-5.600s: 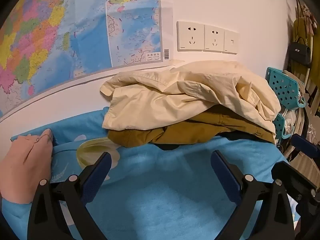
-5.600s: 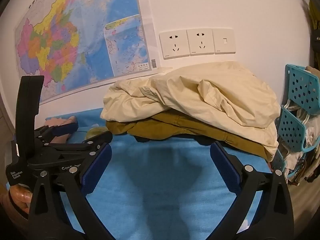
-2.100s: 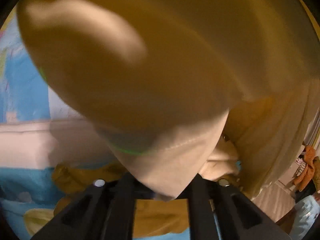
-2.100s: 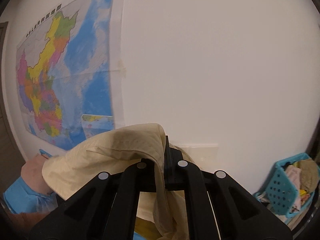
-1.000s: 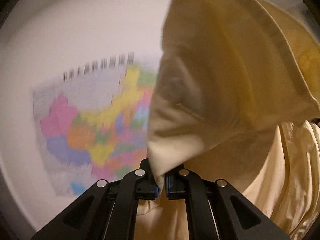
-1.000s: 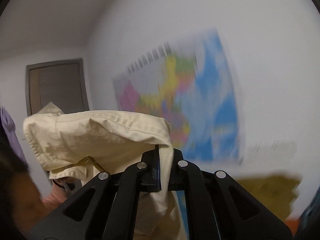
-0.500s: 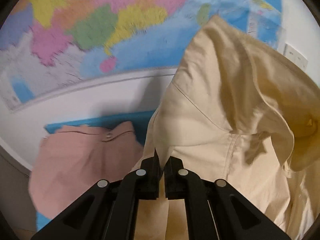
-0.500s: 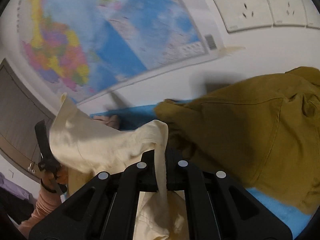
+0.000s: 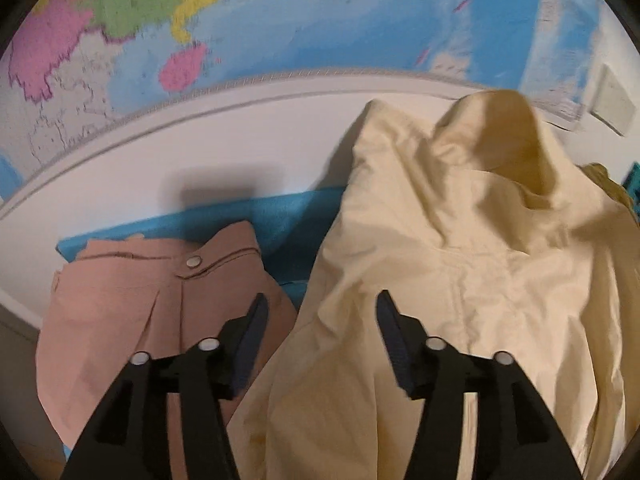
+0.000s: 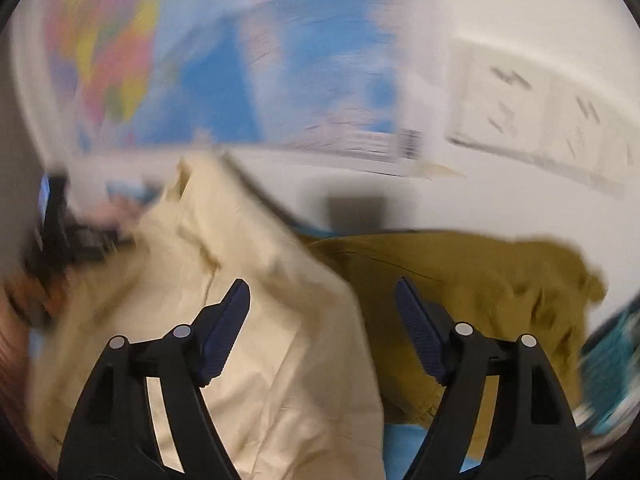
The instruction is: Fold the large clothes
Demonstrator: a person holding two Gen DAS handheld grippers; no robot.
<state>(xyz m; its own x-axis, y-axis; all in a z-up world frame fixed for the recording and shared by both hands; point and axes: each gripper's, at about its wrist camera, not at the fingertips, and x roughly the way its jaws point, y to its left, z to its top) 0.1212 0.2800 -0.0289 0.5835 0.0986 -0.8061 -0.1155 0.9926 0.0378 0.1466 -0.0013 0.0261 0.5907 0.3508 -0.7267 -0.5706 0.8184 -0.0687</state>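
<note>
1. The step in hand looks like the lay-out before folding: the cream jacket (image 9: 460, 280) lies spread on the blue bed sheet (image 9: 288, 216), its hood end reaching toward the wall-side edge of the bed and its body running toward the near edge.

2. The left hand-held gripper (image 9: 318, 322) hangs over the jacket's left margin. Its jaws are opening and stand well apart, and no cloth is pinched between the pads.

3. The right hand-held gripper (image 10: 322, 306) hangs over the jacket's right margin. Its jaws are likewise opening and wide apart, with cloth below them but none clamped.

4. A pink garment (image 9: 152, 304), already folded by the look of it, sits just beside the jacket toward the left edge of the bed, its snap button facing up.

5. A mustard garment (image 10: 472, 292) lies bunched on the jacket's right side, toward the wall; it seems to touch the jacket, though the right wrist view is too blurred to be sure.

6. The jacket is rumpled, with the hood standing up in a hump, so the folding itself appears barely begun.

7. The next move likely calls for both grippers to smooth the cloth flat, then each to take a sleeve or side edge and carry it inward, keeping clear of the two neighbouring garments.
</note>
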